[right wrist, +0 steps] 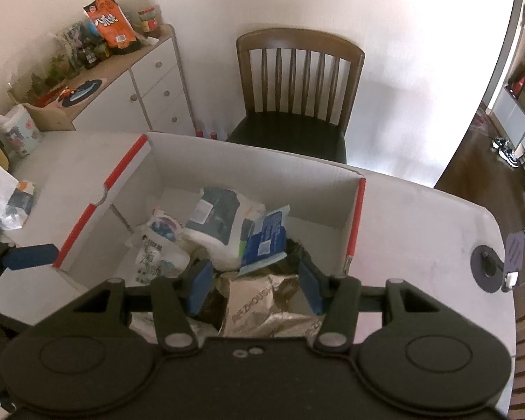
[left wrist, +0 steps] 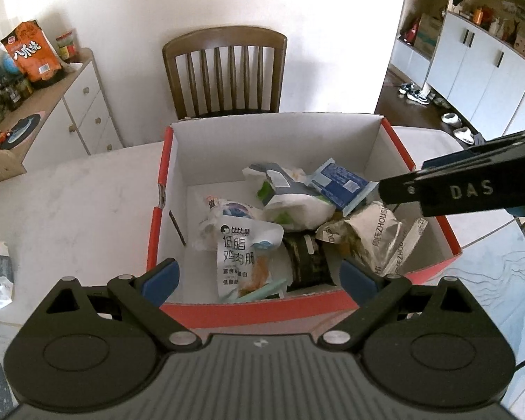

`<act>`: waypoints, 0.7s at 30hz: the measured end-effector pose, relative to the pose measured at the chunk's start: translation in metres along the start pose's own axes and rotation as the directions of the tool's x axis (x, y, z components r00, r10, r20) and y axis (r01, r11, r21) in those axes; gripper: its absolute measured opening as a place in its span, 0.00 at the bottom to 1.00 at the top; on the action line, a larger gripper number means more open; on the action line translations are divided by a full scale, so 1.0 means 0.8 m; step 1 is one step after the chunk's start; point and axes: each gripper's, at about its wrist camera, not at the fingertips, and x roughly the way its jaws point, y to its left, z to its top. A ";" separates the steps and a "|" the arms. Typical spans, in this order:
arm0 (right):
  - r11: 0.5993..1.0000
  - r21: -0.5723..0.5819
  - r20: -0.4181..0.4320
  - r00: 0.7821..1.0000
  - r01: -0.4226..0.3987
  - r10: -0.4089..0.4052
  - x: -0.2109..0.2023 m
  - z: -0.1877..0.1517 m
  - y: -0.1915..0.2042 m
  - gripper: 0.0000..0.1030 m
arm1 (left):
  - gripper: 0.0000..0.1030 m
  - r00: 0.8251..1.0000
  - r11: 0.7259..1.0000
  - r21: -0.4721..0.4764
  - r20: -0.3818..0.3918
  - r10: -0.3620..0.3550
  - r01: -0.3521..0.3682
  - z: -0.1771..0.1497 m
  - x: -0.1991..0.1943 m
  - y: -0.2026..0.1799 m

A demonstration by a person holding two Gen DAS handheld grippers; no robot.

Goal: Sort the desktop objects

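A red cardboard box point(left wrist: 308, 309) with a white inside stands on the white table; it also shows in the right wrist view point(right wrist: 87, 217). It holds several packets: a white snack pouch point(left wrist: 243, 248), a blue packet point(left wrist: 339, 183), a tissue pack point(left wrist: 290, 192), a crumpled silver bag point(left wrist: 374, 234) and a dark roll point(left wrist: 306, 259). My left gripper point(left wrist: 259, 278) is open and empty over the box's near wall. My right gripper point(right wrist: 255, 285) is open just above the silver bag point(right wrist: 262, 308), touching nothing that I can see.
A wooden chair point(left wrist: 227, 73) stands behind the table. A white sideboard point(left wrist: 70, 112) with an orange snack bag point(left wrist: 29, 50) is at the left. Loose wrappers point(right wrist: 7, 196) lie on the table's left part. A round cable port point(right wrist: 488, 267) sits near the table's right edge.
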 end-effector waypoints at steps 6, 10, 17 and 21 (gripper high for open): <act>1.000 0.002 0.013 1.000 -0.012 0.012 -0.023 -0.012 0.001 0.53 | 1.00 1.000 1.000 -0.015 0.021 0.000 0.001 -0.010 -0.009 0.004; 1.000 0.003 0.022 1.000 -0.012 0.012 -0.036 -0.021 0.001 0.53 | 1.00 0.999 1.000 -0.027 0.034 -0.002 0.003 -0.015 -0.018 0.006; 1.000 0.012 0.019 1.000 -0.014 0.013 -0.052 -0.041 0.006 0.53 | 1.00 0.999 1.000 -0.020 0.045 0.015 -0.014 -0.025 -0.032 0.008; 1.000 0.015 0.022 1.000 -0.020 0.020 -0.062 -0.051 0.012 0.53 | 1.00 0.997 1.000 -0.004 0.069 0.022 -0.021 -0.030 -0.047 0.007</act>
